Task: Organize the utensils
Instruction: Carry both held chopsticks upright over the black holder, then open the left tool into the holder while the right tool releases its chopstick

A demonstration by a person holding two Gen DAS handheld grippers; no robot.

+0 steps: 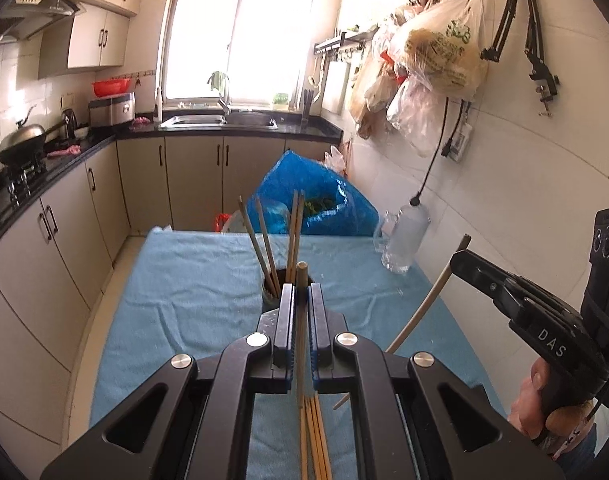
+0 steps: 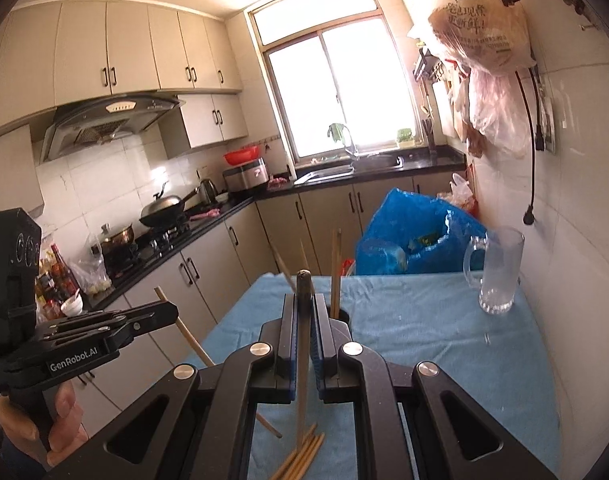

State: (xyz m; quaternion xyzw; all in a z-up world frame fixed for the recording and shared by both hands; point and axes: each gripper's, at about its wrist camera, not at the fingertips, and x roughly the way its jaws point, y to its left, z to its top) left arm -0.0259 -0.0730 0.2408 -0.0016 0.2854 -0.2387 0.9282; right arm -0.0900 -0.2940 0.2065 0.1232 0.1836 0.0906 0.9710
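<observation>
Now, left claw (image 1: 302, 292) pressed together on one pale chopstick (image 1: 302, 320), raised above the blue towel (image 1: 192, 280) covering the tabletop. Right claw (image 2: 303, 304) likewise pinched shut on a dark-tipped chopstick (image 2: 303, 344), seen in the left wrist view at the right edge, gripping its curved-looking stick (image 1: 432, 300) off the cloth. Straight ahead of both claws, a dark holder (image 1: 270, 294) standing on the towel, with several chopsticks (image 1: 264, 240) upright in it, leaning apart. Below the claws, a loose bundle of chopsticks (image 1: 316, 436) lying flat on the towel. Far right corner of the tabletop, near the tiled wall: a clear glass mug (image 2: 498, 272). Beyond the tabletop's far edge, a blue plastic bag (image 1: 316, 196).
</observation>
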